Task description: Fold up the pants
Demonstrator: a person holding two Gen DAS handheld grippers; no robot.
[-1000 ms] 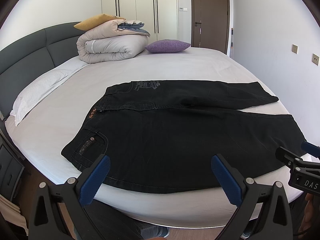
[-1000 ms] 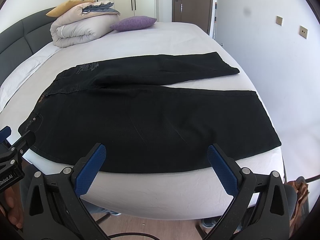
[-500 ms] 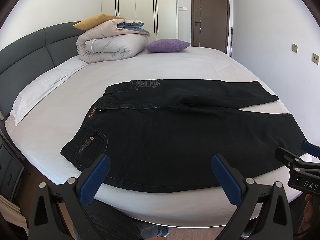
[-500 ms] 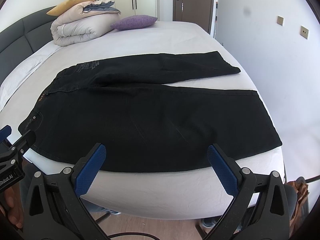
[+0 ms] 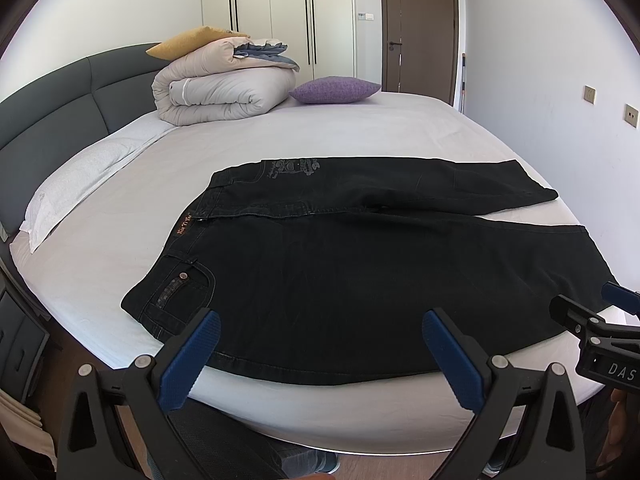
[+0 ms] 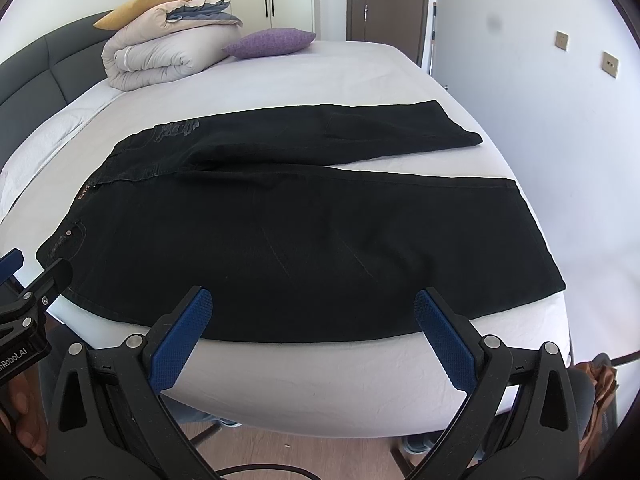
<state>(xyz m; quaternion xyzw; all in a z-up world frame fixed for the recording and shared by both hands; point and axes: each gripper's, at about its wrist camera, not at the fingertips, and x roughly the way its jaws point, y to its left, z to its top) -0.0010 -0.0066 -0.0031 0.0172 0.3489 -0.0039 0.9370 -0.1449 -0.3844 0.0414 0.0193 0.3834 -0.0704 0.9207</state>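
Black jeans (image 5: 360, 264) (image 6: 304, 232) lie flat on the white bed, waistband to the left and both legs stretching right, the far leg angled away from the near one. My left gripper (image 5: 320, 332) hovers open over the near bed edge, in front of the waist and thigh part, holding nothing. My right gripper (image 6: 312, 312) hovers open in front of the near leg, also holding nothing. Each gripper shows at the edge of the other's view: the right gripper (image 5: 592, 320) and the left gripper (image 6: 32, 280).
A rolled beige duvet (image 5: 224, 88) with a yellow pillow (image 5: 192, 40) and a purple cushion (image 5: 336, 90) sits at the far side of the bed (image 5: 360, 128). A dark headboard (image 5: 60, 108) runs on the left. A wall (image 6: 560, 100) stands close on the right; wooden floor lies below.
Both views have shifted very slightly toward the bed. The jeans have not moved and both grippers stay open.
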